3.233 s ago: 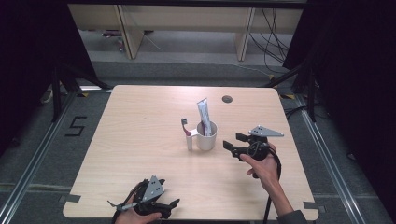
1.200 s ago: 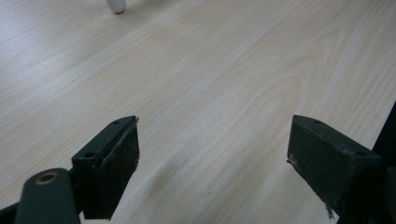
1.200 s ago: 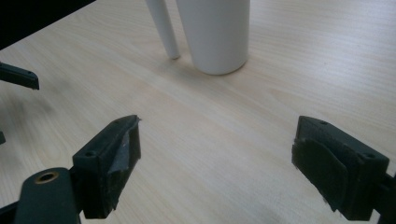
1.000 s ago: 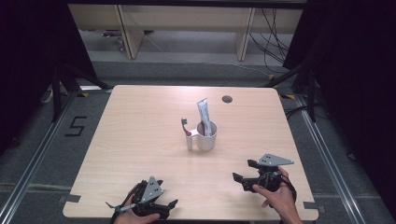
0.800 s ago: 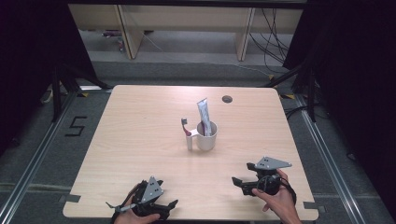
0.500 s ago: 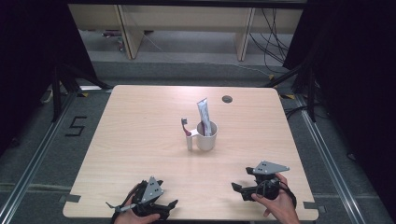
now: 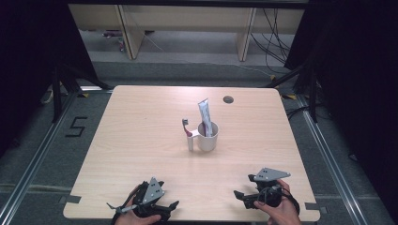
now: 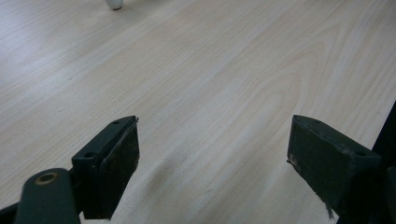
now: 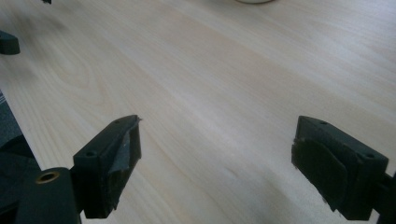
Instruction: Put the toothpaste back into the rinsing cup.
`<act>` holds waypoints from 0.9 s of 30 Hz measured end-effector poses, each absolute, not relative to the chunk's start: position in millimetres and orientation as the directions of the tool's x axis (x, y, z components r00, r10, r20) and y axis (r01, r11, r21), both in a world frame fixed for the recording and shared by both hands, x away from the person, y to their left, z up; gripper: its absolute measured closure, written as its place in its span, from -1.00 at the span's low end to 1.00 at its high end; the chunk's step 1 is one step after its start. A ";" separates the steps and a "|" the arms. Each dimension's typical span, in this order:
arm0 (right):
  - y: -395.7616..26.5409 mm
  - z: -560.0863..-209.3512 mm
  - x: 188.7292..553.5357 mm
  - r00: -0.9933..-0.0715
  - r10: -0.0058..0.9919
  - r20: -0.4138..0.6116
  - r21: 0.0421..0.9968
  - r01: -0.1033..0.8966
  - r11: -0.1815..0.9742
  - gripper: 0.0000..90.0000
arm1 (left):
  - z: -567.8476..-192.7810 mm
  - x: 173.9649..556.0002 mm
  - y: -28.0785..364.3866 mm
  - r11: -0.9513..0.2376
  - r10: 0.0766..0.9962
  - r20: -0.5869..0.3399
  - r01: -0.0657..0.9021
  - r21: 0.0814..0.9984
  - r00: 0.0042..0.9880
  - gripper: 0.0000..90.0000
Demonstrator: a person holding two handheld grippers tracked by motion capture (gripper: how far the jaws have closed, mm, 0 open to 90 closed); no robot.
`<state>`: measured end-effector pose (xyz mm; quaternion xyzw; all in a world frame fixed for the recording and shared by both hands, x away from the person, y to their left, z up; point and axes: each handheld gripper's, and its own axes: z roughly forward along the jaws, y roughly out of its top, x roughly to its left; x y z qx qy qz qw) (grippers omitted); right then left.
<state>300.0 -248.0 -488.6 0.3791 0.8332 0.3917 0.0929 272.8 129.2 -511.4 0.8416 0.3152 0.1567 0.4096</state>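
While both grippers are held low at the near edge of the table, a white cup is seen standing upright near the table's middle, well apart from them. A silvery tube is propped inside it. The left gripper and right gripper are each spread wide, nothing between the jaws.

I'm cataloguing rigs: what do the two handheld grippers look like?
Both are black. The left gripper and right gripper each carry a grey three-cornered plate on top. Each has two blocky black jaws with small round holes and worn, frayed inner pads. A thin cable trails from the left one.
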 end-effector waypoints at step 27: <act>-255.4 -495.7 289.2 -0.697 0.710 0.100 0.691 0.562 0.455 -0.63 | -511.6 272.7 129.1 -0.463 0.659 0.004 0.402 0.790 0.752 -0.64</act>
